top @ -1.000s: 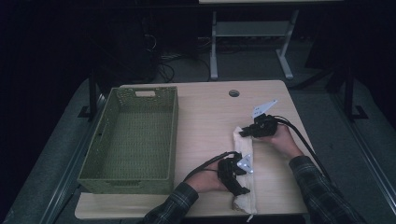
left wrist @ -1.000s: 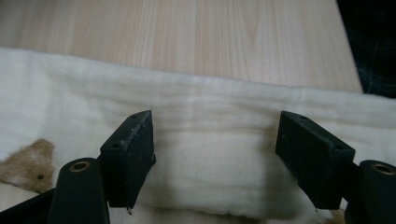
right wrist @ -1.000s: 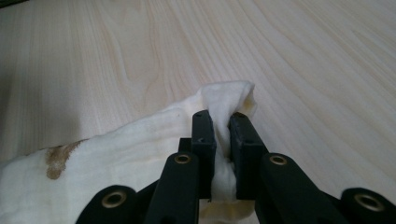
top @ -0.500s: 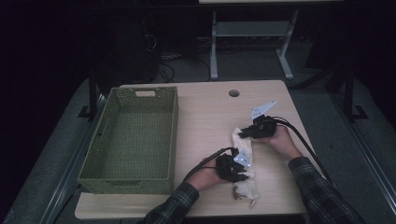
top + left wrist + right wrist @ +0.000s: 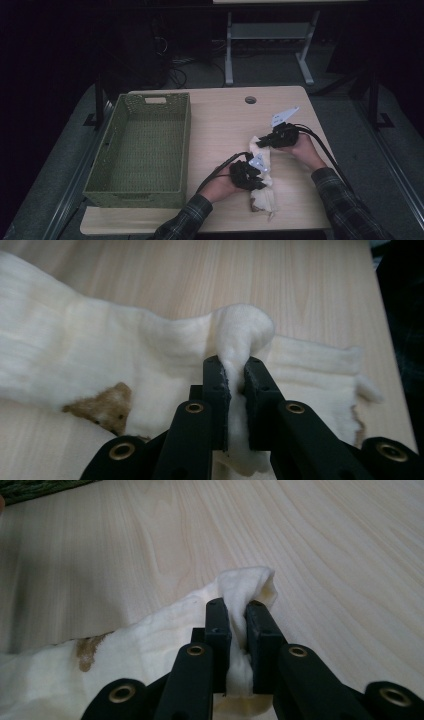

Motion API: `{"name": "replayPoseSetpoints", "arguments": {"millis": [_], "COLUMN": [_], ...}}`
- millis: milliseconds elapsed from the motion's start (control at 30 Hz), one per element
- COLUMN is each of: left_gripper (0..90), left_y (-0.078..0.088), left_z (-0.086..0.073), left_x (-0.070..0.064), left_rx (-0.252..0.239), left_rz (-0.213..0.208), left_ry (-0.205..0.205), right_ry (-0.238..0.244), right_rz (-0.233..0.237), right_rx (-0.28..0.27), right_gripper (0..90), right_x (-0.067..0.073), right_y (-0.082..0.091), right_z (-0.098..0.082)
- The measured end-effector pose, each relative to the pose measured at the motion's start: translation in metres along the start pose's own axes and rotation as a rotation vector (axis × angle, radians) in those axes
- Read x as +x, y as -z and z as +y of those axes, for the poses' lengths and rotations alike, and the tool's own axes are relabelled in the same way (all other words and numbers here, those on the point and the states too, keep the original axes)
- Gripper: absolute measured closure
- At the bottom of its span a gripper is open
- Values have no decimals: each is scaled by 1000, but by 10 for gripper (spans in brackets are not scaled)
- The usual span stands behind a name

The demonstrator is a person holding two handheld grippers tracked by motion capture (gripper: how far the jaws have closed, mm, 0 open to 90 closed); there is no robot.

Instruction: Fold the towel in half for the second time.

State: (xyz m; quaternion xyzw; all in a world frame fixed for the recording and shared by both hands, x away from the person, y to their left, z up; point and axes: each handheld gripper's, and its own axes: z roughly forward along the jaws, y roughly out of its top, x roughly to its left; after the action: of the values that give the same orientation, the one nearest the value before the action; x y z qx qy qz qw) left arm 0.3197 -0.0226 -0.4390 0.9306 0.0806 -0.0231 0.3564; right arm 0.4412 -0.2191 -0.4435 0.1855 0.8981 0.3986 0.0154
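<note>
**Cream cloth pinched at both ends**

The cloth (image 5: 265, 172) lies on the desk (image 5: 220, 125), right of the green basket (image 5: 145, 150). Your left claw (image 5: 235, 377) has just been closing and now clamps a fold; your right claw (image 5: 236, 615) clamps the far edge. Lift both together, keeping the fabric taut.

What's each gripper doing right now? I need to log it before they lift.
Left gripper: jaws have just been closing, now shut on a pinched fold of the cream cloth.
Right gripper: shut on the cloth's other end.

Dark room, grey floor (image 5: 65, 150), metal table frame (image 5: 270, 45) behind.
</note>
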Motion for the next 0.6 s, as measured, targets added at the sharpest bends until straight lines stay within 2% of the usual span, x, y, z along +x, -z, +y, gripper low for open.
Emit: {"name": "replayPoseSetpoints", "arguments": {"millis": [233,600], "left_gripper": [818,818], "left_y": [11,32], "left_z": [4,13], "left_x": [2,2], "left_rx": [-36,-77], "left_rz": [-6,-5], "left_ry": [22,44], "right_ry": [5,-13], "right_rz": [4,28], "right_rx": [1,-20], "right_gripper": [819,819], "right_x": [-2,-5], "right_y": [5,16], "right_z": [1,7]}}
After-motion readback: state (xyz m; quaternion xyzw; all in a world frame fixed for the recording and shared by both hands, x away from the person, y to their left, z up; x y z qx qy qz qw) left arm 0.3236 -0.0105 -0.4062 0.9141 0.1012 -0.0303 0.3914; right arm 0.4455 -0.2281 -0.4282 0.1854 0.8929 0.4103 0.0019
